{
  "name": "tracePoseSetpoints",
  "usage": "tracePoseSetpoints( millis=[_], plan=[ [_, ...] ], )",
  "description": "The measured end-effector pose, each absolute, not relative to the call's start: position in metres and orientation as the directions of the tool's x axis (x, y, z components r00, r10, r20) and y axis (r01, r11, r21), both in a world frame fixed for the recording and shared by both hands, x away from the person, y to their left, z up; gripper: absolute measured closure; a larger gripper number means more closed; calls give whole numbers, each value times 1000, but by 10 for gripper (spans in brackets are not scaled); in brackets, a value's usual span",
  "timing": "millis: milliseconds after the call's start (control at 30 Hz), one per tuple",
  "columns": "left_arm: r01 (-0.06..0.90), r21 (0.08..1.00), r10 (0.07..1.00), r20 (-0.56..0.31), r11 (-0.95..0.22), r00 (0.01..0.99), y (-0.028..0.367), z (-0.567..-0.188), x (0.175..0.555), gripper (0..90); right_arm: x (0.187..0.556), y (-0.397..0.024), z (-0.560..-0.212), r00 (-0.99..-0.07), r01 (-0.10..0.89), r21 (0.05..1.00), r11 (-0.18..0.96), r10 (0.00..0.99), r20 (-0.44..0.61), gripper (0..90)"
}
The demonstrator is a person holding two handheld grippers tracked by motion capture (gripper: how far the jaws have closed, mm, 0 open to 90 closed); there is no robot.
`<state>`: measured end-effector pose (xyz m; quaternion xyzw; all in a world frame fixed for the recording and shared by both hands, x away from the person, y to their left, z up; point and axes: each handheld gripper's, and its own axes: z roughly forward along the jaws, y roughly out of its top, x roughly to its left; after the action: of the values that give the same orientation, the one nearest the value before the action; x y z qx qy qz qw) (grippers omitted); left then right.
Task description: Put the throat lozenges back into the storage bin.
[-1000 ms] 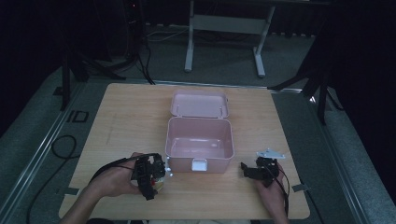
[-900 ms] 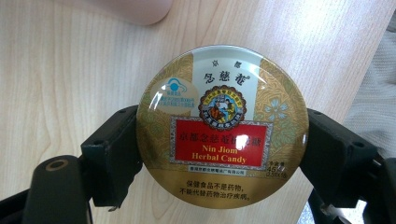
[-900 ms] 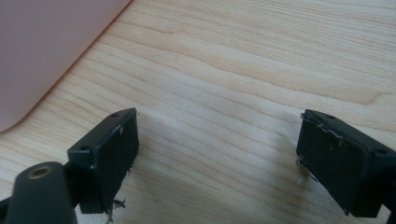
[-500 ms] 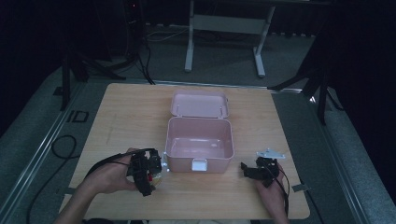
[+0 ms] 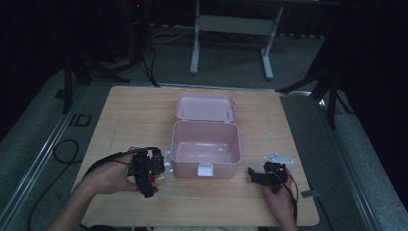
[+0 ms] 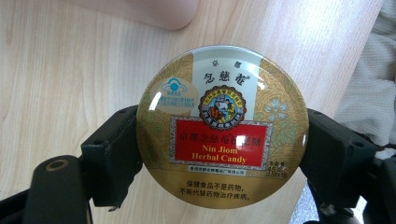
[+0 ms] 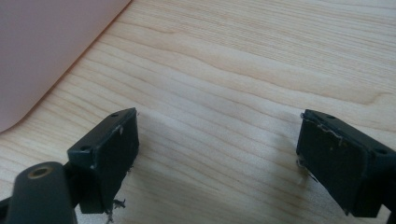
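A round gold candy tin [image 6: 222,93] with a red label reading "Nin Jiom Herbal Candy" sits between the jaws of my left gripper [image 6: 223,154], whose pads [image 6: 116,154] press on its rim from both sides. The tin hangs a little above the wooden table. In the high view the left gripper [image 5: 148,171] is just left of an open pink box [image 5: 185,166]. My right gripper [image 5: 256,176] rests low over the table to the right of the box. Its jaws stand wide apart, and between them in the right gripper view [image 7: 217,140] there is bare wood.
The pink box's lid [image 5: 205,107] lies folded back behind it, and a white latch [image 5: 205,169] sits on its front wall. The wooden table [image 5: 130,115] has open room on both sides of the box. A metal stand [image 5: 231,24] stands on the floor beyond.
My left gripper has lifted a little with the tin and drifted slightly left, away from the box. The right gripper has kept still.
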<state>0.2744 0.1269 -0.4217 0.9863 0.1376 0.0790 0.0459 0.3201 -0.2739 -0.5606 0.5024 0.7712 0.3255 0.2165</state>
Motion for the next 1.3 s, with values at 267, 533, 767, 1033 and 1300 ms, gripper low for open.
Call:
tracePoseSetpoints(
  millis=[267, 533, 767, 1033, 1300],
  plan=[
    [263, 116, 278, 146, -958, 949, 128, -414, 279, 205, 320, -274, -561, -402, 634, 720, 284, 916, -7, 129],
    [268, 127, 286, 152, -955, 946, 130, -406, 285, 205, 320, -274, -561, -402, 634, 719, 284, 916, -7, 128],
    [271, 131, 289, 158, -954, 944, 130, -401, 287, 205, 320, -274, -561, -402, 634, 719, 284, 916, -7, 128],
    [284, 143, 305, 155, -948, 940, 131, -396, 289, 205, 320, -274, -561, -401, 634, 719, 283, 916, -6, 128],
    [311, 162, 334, 146, -937, 931, 135, -393, 293, 205, 320, -274, -561, -402, 634, 719, 284, 916, -7, 128]
  ],
)
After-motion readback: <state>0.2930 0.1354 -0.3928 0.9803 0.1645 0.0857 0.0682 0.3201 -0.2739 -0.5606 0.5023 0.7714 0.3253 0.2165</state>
